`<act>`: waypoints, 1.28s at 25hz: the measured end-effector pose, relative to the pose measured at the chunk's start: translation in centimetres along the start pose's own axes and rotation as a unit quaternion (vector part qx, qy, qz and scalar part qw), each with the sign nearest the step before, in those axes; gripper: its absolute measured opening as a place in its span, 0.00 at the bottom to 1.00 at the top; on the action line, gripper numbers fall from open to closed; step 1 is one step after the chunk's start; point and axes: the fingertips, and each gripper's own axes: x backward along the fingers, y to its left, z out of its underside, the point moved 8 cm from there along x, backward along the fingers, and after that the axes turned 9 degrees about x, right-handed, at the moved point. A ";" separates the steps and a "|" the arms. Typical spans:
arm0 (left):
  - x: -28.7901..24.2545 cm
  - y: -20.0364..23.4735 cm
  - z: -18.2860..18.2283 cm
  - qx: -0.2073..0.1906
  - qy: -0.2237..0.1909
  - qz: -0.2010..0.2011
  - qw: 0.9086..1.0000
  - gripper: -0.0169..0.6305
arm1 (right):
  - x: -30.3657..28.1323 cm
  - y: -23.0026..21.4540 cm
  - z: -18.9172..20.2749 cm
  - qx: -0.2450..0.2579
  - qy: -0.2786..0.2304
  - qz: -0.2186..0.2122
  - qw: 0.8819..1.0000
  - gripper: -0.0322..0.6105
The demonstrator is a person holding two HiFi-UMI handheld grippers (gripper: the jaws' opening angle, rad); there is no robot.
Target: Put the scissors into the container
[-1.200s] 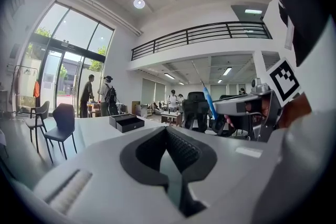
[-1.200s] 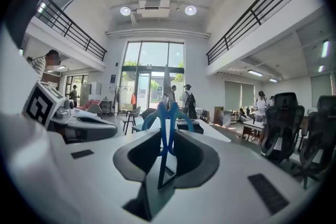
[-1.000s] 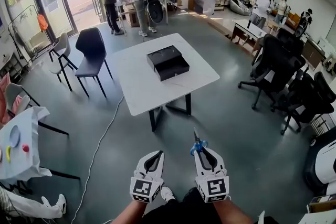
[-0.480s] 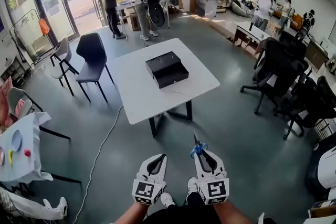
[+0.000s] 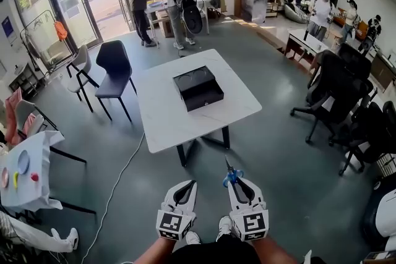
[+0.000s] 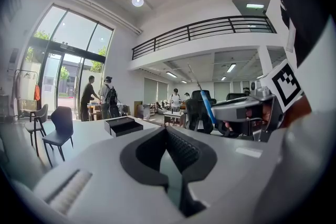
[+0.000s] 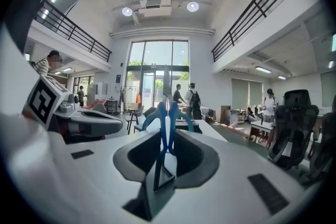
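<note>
Blue-handled steel scissors [image 7: 167, 118] are pinched at the handles in your right gripper [image 5: 237, 184] fingers, blades pointing forward for a clean drop. Left gripper [image 5: 185, 186] fingers pressed together, empty. Black open box container [image 5: 198, 88] sits well ahead on the white tabletop [image 5: 162, 120].

Scissors [image 5: 232, 175] — blue handles. Container [image 5: 199, 89] black, table [image 5: 162, 115] white. Left gripper [image 5: 187, 183], right gripper [image 5: 234, 182] — white, black-white square markers.
</note>
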 end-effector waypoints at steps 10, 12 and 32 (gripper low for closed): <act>-5.0 -2.1 -1.2 0.005 0.014 -0.020 1.000 0.04 | -2.1 -4.8 1.5 0.000 -0.005 -0.031 0.999 0.17; -5.5 -2.2 -1.1 -0.002 0.001 -0.027 1.000 0.04 | -2.4 -5.5 1.6 0.006 -0.006 -0.033 0.999 0.17; -9.2 -0.9 -1.3 -0.002 -0.003 -0.058 0.998 0.04 | -6.1 -8.7 1.7 0.013 -0.019 -0.056 0.998 0.17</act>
